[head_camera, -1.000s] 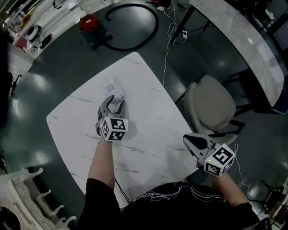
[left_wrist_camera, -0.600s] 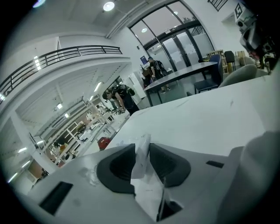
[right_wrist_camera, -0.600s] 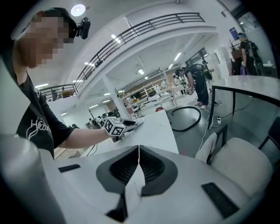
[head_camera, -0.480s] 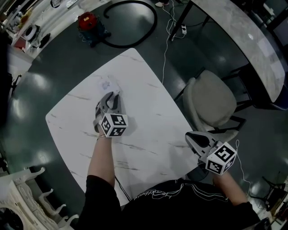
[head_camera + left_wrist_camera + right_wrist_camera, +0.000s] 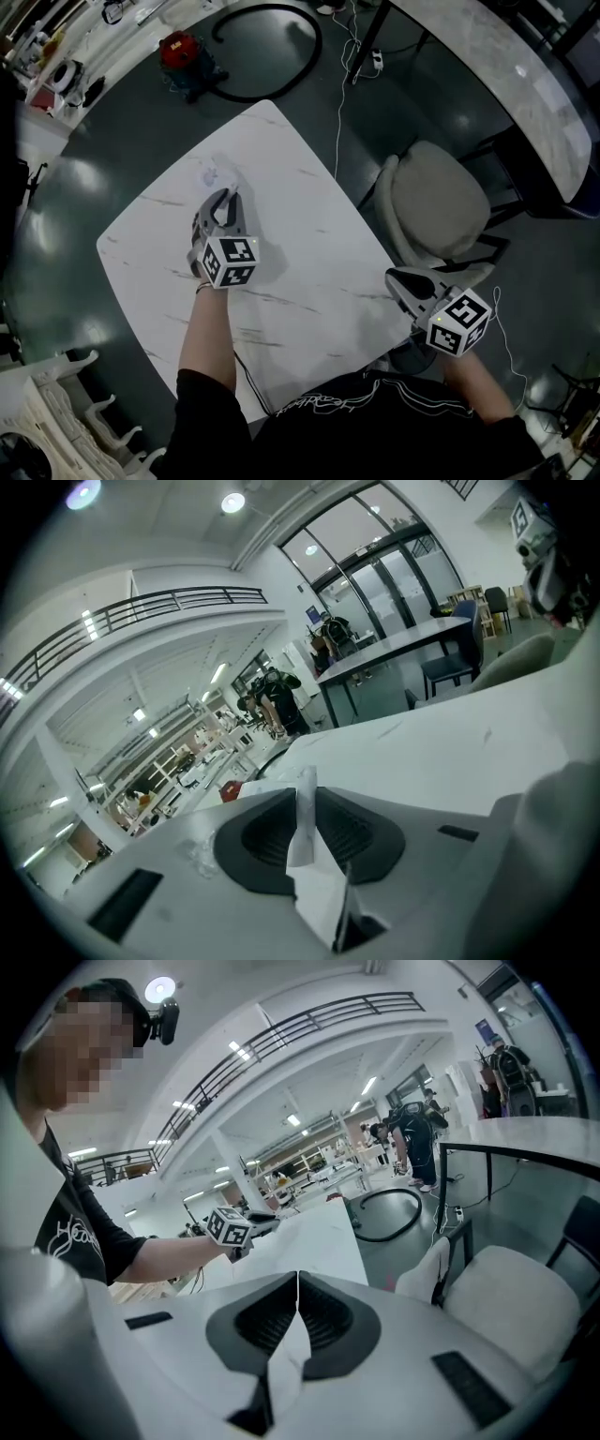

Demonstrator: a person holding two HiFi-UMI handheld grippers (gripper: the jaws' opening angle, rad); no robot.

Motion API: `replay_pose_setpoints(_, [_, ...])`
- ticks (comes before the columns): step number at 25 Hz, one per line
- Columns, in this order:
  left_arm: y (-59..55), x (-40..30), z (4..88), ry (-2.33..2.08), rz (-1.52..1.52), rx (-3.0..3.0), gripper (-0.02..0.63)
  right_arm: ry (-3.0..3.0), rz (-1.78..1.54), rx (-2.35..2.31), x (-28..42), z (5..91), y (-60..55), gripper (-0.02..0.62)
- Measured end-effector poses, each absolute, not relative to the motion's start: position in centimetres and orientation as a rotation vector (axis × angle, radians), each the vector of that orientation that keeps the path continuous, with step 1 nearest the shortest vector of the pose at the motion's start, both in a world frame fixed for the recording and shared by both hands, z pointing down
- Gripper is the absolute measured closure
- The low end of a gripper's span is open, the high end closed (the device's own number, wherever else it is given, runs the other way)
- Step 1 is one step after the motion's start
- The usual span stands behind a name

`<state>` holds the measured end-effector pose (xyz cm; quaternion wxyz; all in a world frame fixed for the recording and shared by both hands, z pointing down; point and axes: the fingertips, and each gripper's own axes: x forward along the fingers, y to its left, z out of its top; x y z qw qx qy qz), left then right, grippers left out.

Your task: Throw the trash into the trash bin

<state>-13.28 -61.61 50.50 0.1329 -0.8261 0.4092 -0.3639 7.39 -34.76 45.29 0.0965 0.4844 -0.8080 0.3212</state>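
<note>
Trash scrap [image 5: 302, 822] sits pinched in left tongs [image 5: 230, 194], just closing, over the worktop [image 5: 300, 244] (right tongs [image 5: 297, 1283] clenched, empty); lift steadily.

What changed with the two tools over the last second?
The left tool has just been closing its jaws and now pinches a white paper scrap over the table. The right tool stayed shut, off the table's edge.

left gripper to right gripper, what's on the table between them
Head view: only bare table between left gripper and right gripper; the left's jaws have just been closing on a white paper scrap.
</note>
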Motion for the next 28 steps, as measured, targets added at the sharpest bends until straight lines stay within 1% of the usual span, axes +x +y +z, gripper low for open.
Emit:
replay_pose_setpoints(6, [-57.7,-12.2,45.4,1.246,-0.881,-2.495,0.541,-2.440,0.916,1.452,8.4,43.6,-33.4,0.564])
replay_pose_setpoints(15, [-47.1,-8.6,35.4,1.250,-0.468,-2.768,0.541,-2.495,0.860,1.535,11.0,39.8,-29.2,0.565])
replay_pose_setpoints(22, [-37.2,-4.5,32.5,1.185,-0.275,-2.986,0.541,-2.528,0.803,1.628,13.5,38.0,-23.1,0.564])
replay_pose_setpoints(28, [-27.7,0.8,32.2,0.987,-0.244,-3.177,0.540,-2.569,0.793,1.741,16.0,35.6,-16.5,0.564])
